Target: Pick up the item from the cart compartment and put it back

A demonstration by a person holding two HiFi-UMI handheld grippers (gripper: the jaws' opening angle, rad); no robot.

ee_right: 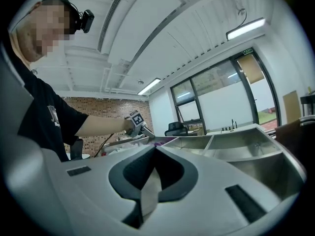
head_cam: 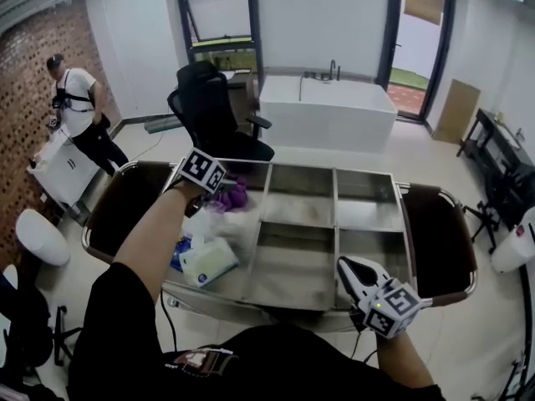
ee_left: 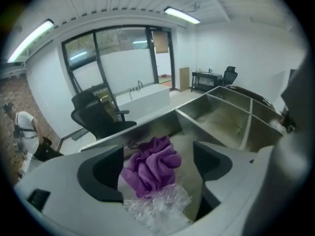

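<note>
**Left gripper view: purple cloth framed by wide-open tongs**

The purple cloth lies bunched in the far-left compartment of the cart, its near edge resting on a crumpled clear plastic bag. It is a rounded lump with no clear long axis, so the angle of approach should matter little.

The left tongs are tipped downward over it with the jaws spread wide. The cloth sits straight ahead between them. It is close to the left pad, with a clear gap to the right one. Nothing is pressed yet, so this looks like the moment just before the grasp. What remains is to close squarely on the cloth without catching the plastic beneath.

In the head view the left tongs reach across the cart to that corner. The right tongs hang level at the cart's near-right edge, well apart from the cloth. Their jaws are closed together on nothing. The left hand is plainly the nearer one.
</note>
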